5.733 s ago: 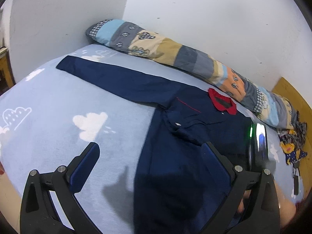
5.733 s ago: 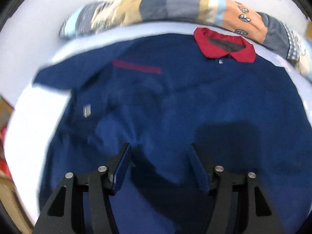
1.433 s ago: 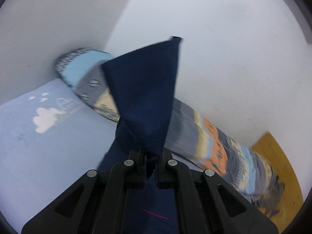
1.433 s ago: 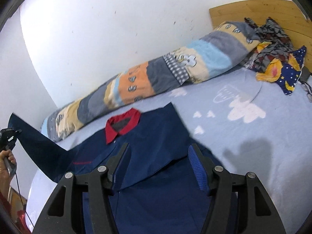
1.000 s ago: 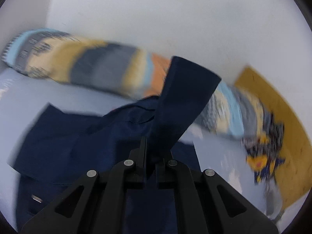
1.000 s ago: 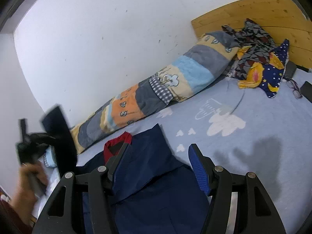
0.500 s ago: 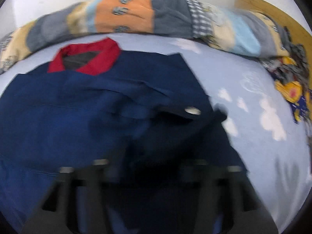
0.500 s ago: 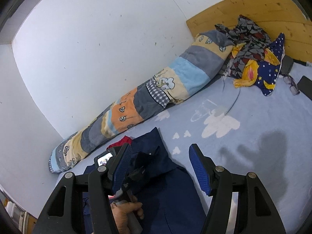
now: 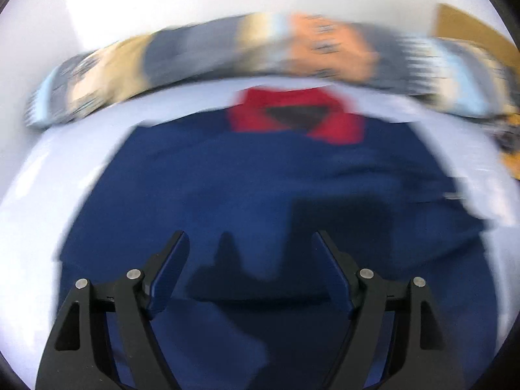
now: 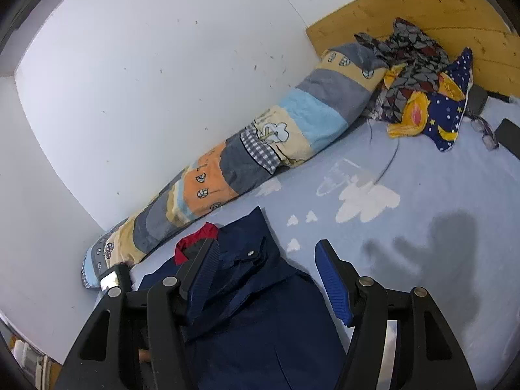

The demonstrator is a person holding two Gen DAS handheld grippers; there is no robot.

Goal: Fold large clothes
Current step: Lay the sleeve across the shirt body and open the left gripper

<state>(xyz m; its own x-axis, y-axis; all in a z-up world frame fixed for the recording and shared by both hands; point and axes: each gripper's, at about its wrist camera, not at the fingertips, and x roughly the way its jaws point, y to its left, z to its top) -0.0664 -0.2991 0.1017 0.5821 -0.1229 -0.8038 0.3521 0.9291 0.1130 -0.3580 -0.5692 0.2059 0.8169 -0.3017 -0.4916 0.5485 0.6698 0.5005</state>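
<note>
Tongs [image 10: 263,276] gape over jacket [image 10: 260,318]; patchwork bolster [image 10: 234,162] lines wall.

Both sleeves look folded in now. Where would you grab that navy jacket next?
Probably the bottom hem of the navy jacket, coming from the near side. It lies flat with the red collar at the far end, so lifting the hem toward the collar halves it.

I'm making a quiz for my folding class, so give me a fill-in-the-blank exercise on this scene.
1. The navy jacket has a collar coloured ____.
2. The bedsheet is printed with white ____.
3. The headboard is made of ____.
4. Between the fingers of the left claw there is ____ gripped.

Missing words: red; clouds; wood; nothing
</note>
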